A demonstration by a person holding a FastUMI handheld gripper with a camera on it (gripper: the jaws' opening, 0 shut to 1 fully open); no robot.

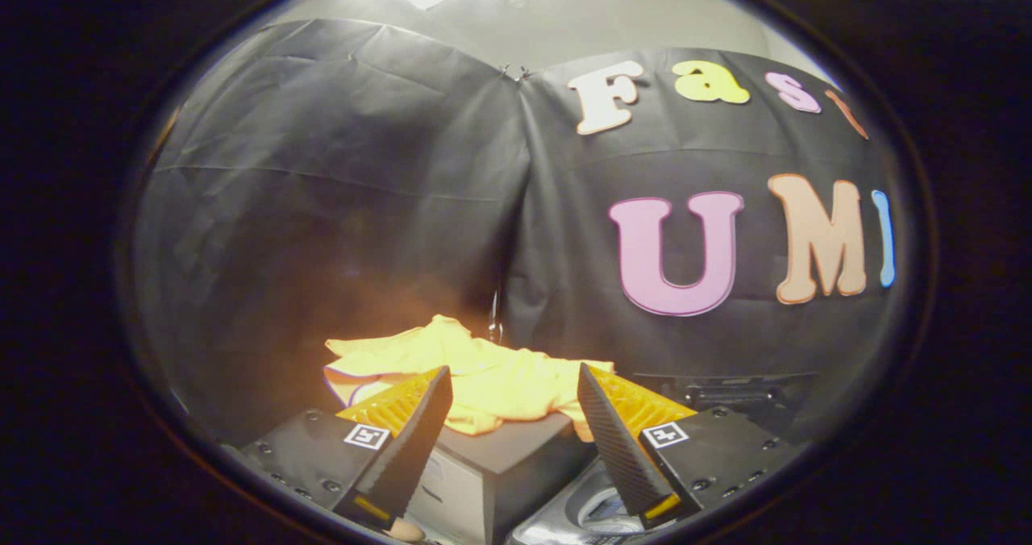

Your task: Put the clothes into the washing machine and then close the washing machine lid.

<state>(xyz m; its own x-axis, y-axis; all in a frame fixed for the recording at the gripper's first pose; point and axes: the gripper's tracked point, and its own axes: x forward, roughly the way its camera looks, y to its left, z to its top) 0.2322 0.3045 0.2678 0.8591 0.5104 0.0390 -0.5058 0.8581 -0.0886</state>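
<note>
Item: yellow garment point(484, 368), one piece, crumpled, lying in the lower centre of the frame on top of a dark box point(516, 448) with a paler front face. A fold with a pale, purple-edged trim shows at its left side; one corner hangs over the box's right edge. Handling, by judgement: soft, light, limp cloth; not fragile, not slippery; it will sag and trail when lifted, so a pinch on a raised ridge or bunched fold near the middle should carry more of it than a grab at a loose edge. Gripper point(512, 384): fingers spread wide apart, holding nothing, their tips at the near edge of the garment with the cloth showing between and just beyond them. Washing machine point(597, 513): a rounded grey-white part, likely its top or lid, sits at the bottom of the frame below the right finger; whether the lid is open cannot be told. Status: garment not yet taken.
</note>
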